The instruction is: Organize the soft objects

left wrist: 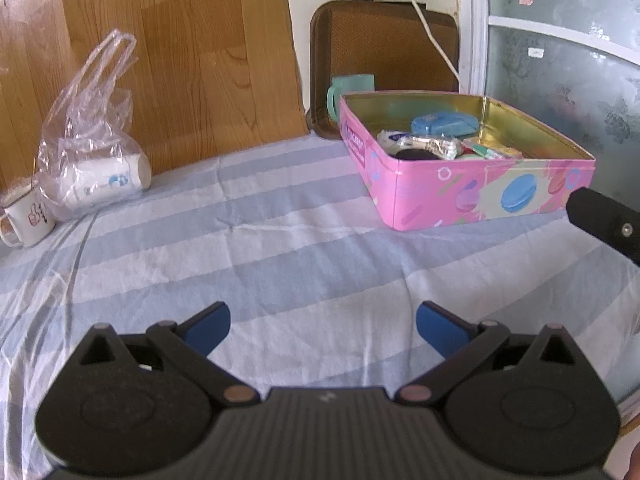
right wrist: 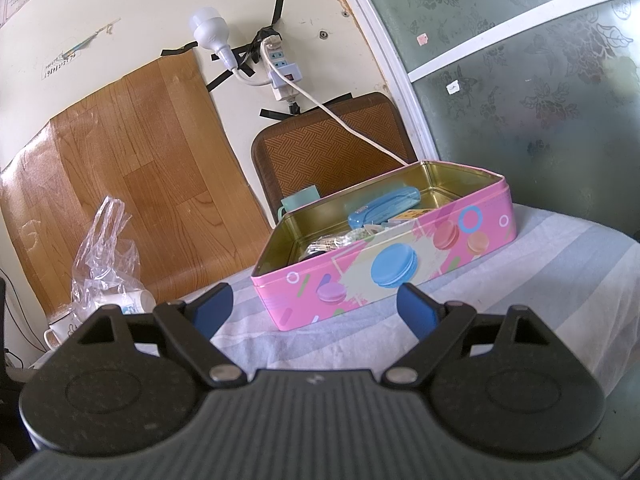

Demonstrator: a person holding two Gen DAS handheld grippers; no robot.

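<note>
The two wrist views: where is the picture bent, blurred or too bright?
Left wrist view: wood-grain panel bows at the edge; left gripper body is soft. Right wrist view: window frame curves; striped sheet is washed out.

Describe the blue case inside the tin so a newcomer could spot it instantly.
On the striped bedsheet sits an open pink tin printed with macarons. At the back of its gold interior lies the blue case, the only smooth, rounded, solid-blue item among crinkly wrapped packets.
</note>
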